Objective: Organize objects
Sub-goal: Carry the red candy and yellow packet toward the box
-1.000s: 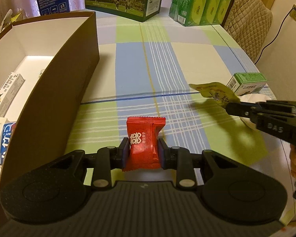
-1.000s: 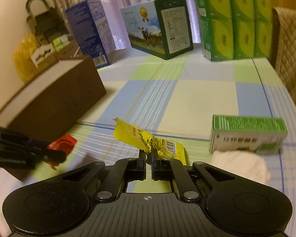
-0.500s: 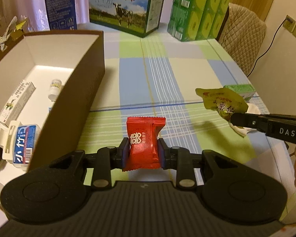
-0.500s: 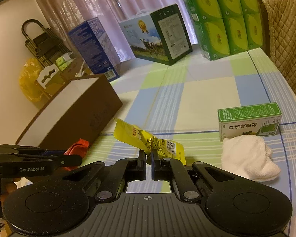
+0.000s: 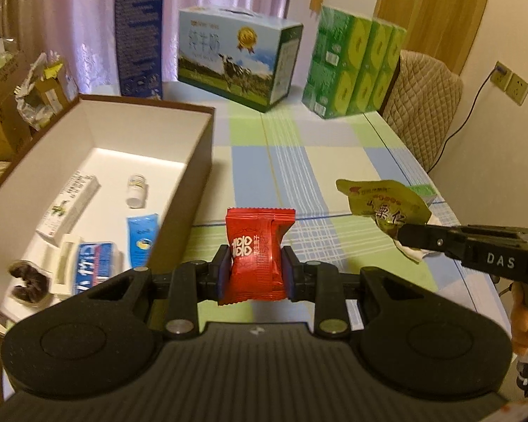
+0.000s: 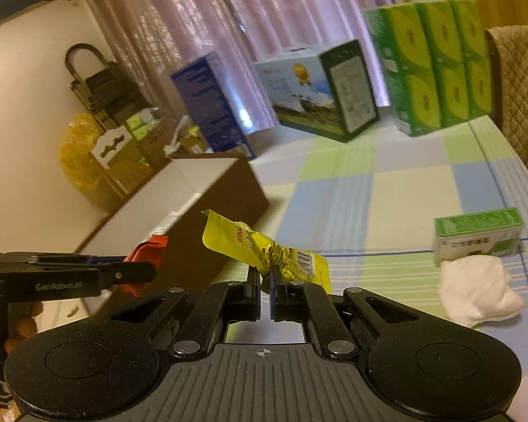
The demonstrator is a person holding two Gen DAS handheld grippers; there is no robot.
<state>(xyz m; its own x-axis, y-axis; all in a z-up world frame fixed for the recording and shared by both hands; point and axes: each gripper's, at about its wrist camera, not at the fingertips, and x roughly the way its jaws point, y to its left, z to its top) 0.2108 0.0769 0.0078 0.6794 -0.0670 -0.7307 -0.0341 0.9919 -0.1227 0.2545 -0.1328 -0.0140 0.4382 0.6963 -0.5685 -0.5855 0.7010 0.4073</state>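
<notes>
L gripper [image 5: 253, 270] clamps red candy packet [image 5: 256, 251] just right of brown box [image 5: 179, 190]; R gripper [image 5: 403, 235] pinches yellow-green packet [image 5: 382, 204] farther right.

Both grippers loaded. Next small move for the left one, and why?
Probably swing the left gripper left, over the open brown box, then release. It is shut on the red candy packet, held above the tablecloth just right of the box wall; similar small items already lie inside.

Both tools are matte black plastic. The left gripper [image 5: 252, 270] has a ribbed grey-black body, 2 round dimpled discs at 8 and 4 o'clock, silver screws on its linkage arms, and blue-lined fingers [image 5: 223, 274]. The right gripper [image 6: 264, 283] matches; its side reads "DAS", the left's "GenRobot.AI".
</notes>
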